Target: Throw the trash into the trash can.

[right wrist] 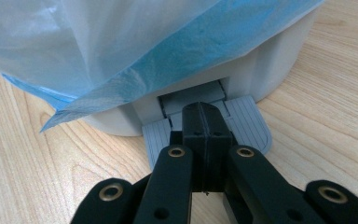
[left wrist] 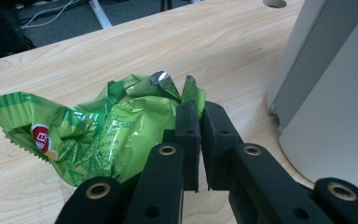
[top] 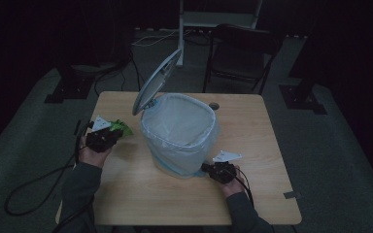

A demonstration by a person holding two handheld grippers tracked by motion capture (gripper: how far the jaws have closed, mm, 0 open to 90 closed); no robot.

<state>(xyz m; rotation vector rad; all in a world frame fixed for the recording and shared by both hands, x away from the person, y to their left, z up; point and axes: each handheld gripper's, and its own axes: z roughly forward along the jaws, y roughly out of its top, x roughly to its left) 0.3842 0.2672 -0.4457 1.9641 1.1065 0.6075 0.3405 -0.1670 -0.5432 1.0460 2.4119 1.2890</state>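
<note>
Pressing pedal (right wrist: 205, 126) at bin (top: 179, 145) foot: right hand-held gripper (right wrist: 204, 116) closed, empty; slip drops lid (top: 156, 80). Left of bin, wrapper (left wrist: 98, 135) pinched by left hand-held gripper (left wrist: 199, 116); thin corner hold, may be lost over worktop (top: 126, 194).

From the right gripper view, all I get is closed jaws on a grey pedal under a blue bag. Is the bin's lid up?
Observer: Yes, the lid stands open above the bin.
Operator: What is the left gripper doing?
Observer: The left gripper is shut on a crumpled green wrapper.
Operator: Where is that, relative to the bin?
Observer: To the bin's left, over the table, not yet above the opening.
</note>
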